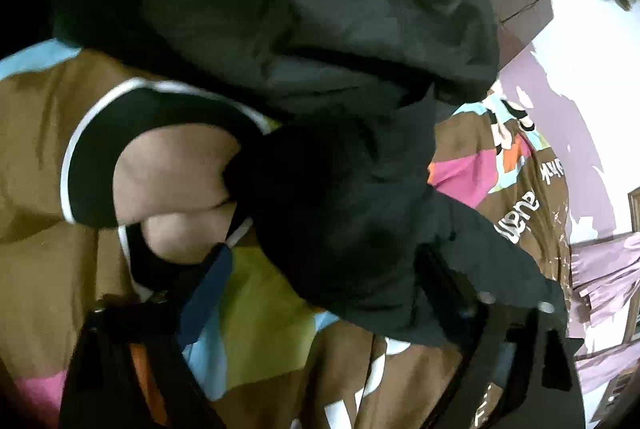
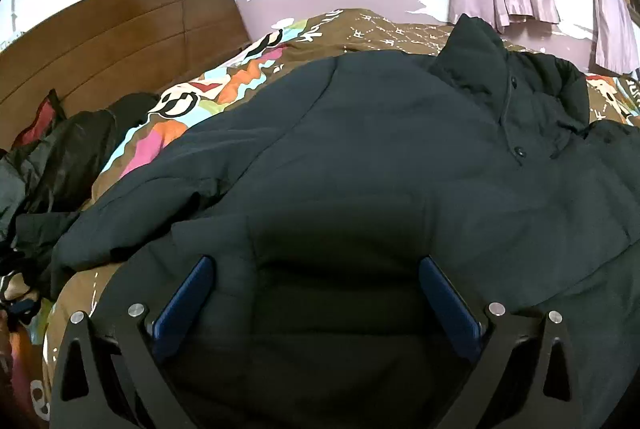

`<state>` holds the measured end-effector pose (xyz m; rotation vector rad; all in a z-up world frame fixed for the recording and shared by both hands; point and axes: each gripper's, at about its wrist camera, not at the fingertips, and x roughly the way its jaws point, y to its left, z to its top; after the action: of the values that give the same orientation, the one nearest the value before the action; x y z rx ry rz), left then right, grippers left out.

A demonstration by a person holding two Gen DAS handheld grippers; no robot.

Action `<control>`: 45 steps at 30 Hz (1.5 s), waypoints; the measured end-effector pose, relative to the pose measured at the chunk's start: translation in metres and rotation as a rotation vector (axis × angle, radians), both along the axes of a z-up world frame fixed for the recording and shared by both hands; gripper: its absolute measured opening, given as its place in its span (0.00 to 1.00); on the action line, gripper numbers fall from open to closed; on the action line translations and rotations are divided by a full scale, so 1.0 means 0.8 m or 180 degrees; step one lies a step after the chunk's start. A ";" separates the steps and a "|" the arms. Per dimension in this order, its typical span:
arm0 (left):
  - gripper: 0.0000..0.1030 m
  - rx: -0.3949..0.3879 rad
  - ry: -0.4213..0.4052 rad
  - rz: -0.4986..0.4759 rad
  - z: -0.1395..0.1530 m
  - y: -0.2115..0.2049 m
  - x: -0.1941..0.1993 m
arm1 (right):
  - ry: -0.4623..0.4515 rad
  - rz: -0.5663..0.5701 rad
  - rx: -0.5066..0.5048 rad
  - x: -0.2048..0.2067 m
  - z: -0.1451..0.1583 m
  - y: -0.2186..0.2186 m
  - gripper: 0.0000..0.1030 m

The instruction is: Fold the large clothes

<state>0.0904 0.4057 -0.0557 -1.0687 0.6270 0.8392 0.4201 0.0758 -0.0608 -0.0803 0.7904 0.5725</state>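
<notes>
Fold barely started: dark padded jacket (image 2: pixel 360 149) lay mostly flat on the bed (image 2: pixel 384 29) ahead of my right hand-held gripper (image 2: pixel 316 293), jaws spread wide; left hand-held gripper (image 1: pixel 320 261) grasped bunched jacket cloth.

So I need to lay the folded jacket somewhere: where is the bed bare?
Bare bedspread runs between the jacket collar and the wall, and a strip toward the headboard. The dark clothes pile crowds the headboard corner.
</notes>
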 end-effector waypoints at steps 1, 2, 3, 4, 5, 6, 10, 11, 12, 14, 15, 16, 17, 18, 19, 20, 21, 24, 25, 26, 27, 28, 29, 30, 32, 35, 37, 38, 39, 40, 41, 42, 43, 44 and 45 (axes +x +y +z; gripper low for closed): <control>0.41 0.0094 0.0080 -0.0073 0.004 -0.001 0.003 | 0.0005 0.0003 0.0016 0.000 0.000 -0.001 1.00; 0.14 0.0153 0.0143 -0.0131 0.008 -0.005 0.008 | 0.0012 0.0009 0.0046 -0.001 0.000 -0.003 1.00; 0.04 0.0271 0.0243 -0.0221 0.012 -0.008 0.010 | 0.0020 0.0011 0.0104 -0.002 0.002 -0.007 1.00; 0.01 0.0324 0.0249 -0.0242 0.015 -0.010 0.011 | 0.0034 -0.0012 0.0172 -0.004 0.007 -0.013 1.00; 0.00 0.0417 0.0201 -0.0252 0.020 -0.015 0.009 | 0.0049 -0.0044 0.0235 -0.006 0.012 -0.021 1.00; 0.00 0.0546 0.0133 -0.0267 0.029 -0.023 0.013 | 0.0060 -0.0079 0.0313 -0.009 0.019 -0.030 1.00; 0.00 0.1059 -0.0130 -0.0441 0.068 -0.048 0.008 | 0.0130 -0.0323 0.0489 -0.020 0.043 -0.074 1.00; 0.00 0.1177 -0.0150 -0.0523 0.075 -0.056 0.013 | 0.0170 -0.0388 0.0517 -0.023 0.047 -0.089 1.00; 0.00 0.1260 -0.0153 -0.0592 0.080 -0.063 0.014 | 0.0183 -0.0431 0.0547 -0.026 0.048 -0.099 1.00; 0.00 0.1312 -0.0106 -0.0728 0.084 -0.078 0.015 | 0.0227 -0.0500 0.0581 -0.032 0.048 -0.118 1.00; 0.00 0.1268 -0.0048 -0.0759 0.080 -0.082 0.023 | 0.0240 -0.0515 0.0581 -0.035 0.047 -0.125 1.00; 0.00 0.1195 0.0005 -0.0780 0.075 -0.086 0.027 | 0.0240 -0.0520 0.0571 -0.037 0.047 -0.128 1.00; 0.00 0.1057 0.0030 -0.0761 0.066 -0.089 0.020 | 0.0237 -0.0527 0.0562 -0.038 0.046 -0.131 1.00; 0.00 0.0975 0.0043 -0.0730 0.061 -0.091 0.022 | 0.0238 -0.0529 0.0567 -0.039 0.045 -0.131 1.00; 0.00 0.0874 0.0065 -0.0682 0.054 -0.093 0.017 | 0.0240 -0.0529 0.0570 -0.040 0.045 -0.129 1.00; 0.00 0.0795 0.0097 -0.0635 0.047 -0.095 0.019 | 0.0235 -0.0527 0.0550 -0.041 0.045 -0.128 1.00; 0.01 0.0719 0.0119 -0.0583 0.043 -0.096 0.018 | 0.0225 -0.0513 0.0526 -0.041 0.045 -0.125 1.00; 0.38 0.0379 0.0068 -0.0328 0.025 -0.096 -0.002 | 0.0187 -0.0426 0.0467 -0.044 0.046 -0.119 1.00; 0.55 0.0284 0.0025 -0.0217 0.017 -0.095 -0.001 | 0.0175 -0.0395 0.0443 -0.044 0.046 -0.115 1.00; 0.58 0.0185 -0.0059 -0.0059 0.009 -0.092 -0.009 | 0.0163 -0.0360 0.0410 -0.044 0.046 -0.111 1.00; 0.58 0.0070 -0.0115 0.0104 -0.001 -0.090 -0.019 | 0.0156 -0.0343 0.0382 -0.043 0.046 -0.107 1.00; 0.58 0.0007 -0.0117 0.0158 -0.006 -0.085 -0.020 | 0.0143 -0.0325 0.0346 -0.042 0.046 -0.101 1.00; 0.58 -0.0067 -0.0131 0.0204 -0.011 -0.081 -0.020 | 0.0136 -0.0314 0.0333 -0.042 0.045 -0.096 1.00; 0.58 -0.0156 -0.0201 0.0260 -0.020 -0.076 -0.023 | 0.0127 -0.0293 0.0316 -0.041 0.044 -0.091 1.00; 0.58 -0.0159 -0.0315 0.0385 -0.025 -0.070 -0.025 | 0.0122 -0.0252 0.0285 -0.039 0.042 -0.082 1.00; 0.58 -0.0030 -0.0264 0.0465 -0.024 -0.060 -0.024 | 0.0127 -0.0195 0.0182 -0.040 0.032 -0.070 1.00; 0.58 0.0011 -0.0280 0.0521 -0.028 -0.054 -0.023 | 0.0143 -0.0180 0.0126 -0.041 0.023 -0.068 1.00; 0.58 0.0019 -0.0289 0.0550 -0.030 -0.052 -0.023 | 0.0151 -0.0180 0.0109 -0.042 0.020 -0.067 1.00; 0.58 0.0048 -0.0296 0.0571 -0.033 -0.050 -0.020 | 0.0157 -0.0183 0.0091 -0.042 0.018 -0.067 1.00; 0.58 0.0110 -0.0303 0.0592 -0.033 -0.049 -0.020 | 0.0160 -0.0183 0.0070 -0.042 0.017 -0.066 1.00; 0.57 0.0150 -0.0300 0.0591 -0.036 -0.049 -0.015 | 0.0165 -0.0183 0.0036 -0.041 0.015 -0.064 1.00; 0.57 0.0186 -0.0308 0.0587 -0.036 -0.048 -0.013 | 0.0169 -0.0182 0.0006 -0.041 0.014 -0.062 1.00; 0.56 0.0209 -0.0324 0.0582 -0.037 -0.049 -0.011 | 0.0170 -0.0179 -0.0019 -0.041 0.012 -0.062 1.00; 0.51 0.0238 -0.0324 0.0559 -0.038 -0.048 -0.005 | 0.0162 -0.0176 -0.0049 -0.042 0.010 -0.061 1.00; 0.45 0.0278 -0.0310 0.0520 -0.037 -0.049 -0.001 | 0.0154 -0.0175 -0.0057 -0.042 0.009 -0.060 1.00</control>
<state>0.0897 0.3666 -0.0853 -1.0845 0.4216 0.9416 0.3863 0.0275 -0.0535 -0.0613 0.8423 0.5169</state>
